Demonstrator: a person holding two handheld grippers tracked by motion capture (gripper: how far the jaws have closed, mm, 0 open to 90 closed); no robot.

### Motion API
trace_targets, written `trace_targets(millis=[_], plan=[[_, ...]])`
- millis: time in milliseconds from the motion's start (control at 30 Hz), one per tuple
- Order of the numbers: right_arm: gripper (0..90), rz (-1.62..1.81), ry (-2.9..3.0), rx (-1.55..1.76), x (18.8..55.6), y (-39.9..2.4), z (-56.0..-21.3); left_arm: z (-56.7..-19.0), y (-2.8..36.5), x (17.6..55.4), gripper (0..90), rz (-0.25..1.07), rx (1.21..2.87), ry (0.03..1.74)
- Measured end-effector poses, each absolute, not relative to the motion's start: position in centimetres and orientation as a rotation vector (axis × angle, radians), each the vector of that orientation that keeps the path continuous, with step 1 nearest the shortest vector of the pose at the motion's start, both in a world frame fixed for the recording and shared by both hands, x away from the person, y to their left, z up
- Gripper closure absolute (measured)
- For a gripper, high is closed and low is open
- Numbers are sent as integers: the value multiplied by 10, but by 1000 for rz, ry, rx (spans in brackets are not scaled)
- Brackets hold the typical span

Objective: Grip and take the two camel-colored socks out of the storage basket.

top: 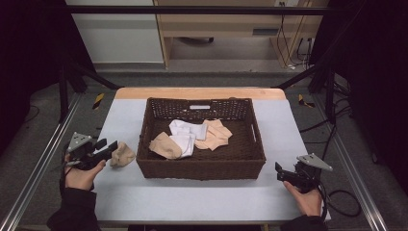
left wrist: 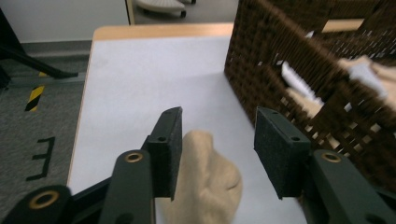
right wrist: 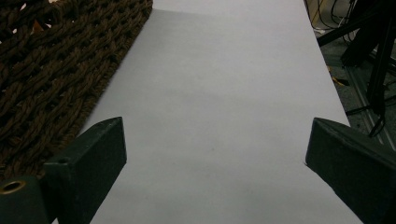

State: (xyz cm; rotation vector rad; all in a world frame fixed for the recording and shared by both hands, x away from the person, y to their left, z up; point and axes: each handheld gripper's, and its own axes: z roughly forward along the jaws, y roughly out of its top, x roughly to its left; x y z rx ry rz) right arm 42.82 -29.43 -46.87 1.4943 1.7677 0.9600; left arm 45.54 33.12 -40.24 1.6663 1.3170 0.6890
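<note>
Grey-white covering over the table [top: 202,197], with a strip of bare wood showing at the far edge. Dark brown wicker basket [top: 199,168] sits at mid-table, long side toward the person. Inside it: white cloths [top: 185,134] bunched near the centre, a tan piece [top: 216,134] to their right, and another tan piece [top: 164,146] at the front left, all loosely overlapping.

Outside the basket, just beside its left wall, a tan bundled sock [top: 122,155] lies on the table covering. In the left gripper view the sock [left wrist: 208,184] is low between the jaws, closer to the left-hand pad, touching or nearly touching it; the right-hand pad stands clear with table showing in the gap. Left gripper [top: 109,147], held in the left hand [top: 82,174], jaws parted moderately wide and not pressing the sock. Basket wall [left wrist: 299,84] runs close along the right of that view.

Right gripper [top: 283,172], in the right hand [top: 304,197], is near the basket's front right corner, low over the table. Jaws spread wide, nothing between them but bare covering [right wrist: 219,121]; basket weave [right wrist: 51,70] at upper left of that view.
</note>
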Motion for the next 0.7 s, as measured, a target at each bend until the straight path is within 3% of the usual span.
trace_targets(millis=[700], plan=[[55,968,1761,1498,428,-294,-469,-353,284,459,441,674,1620,1139]])
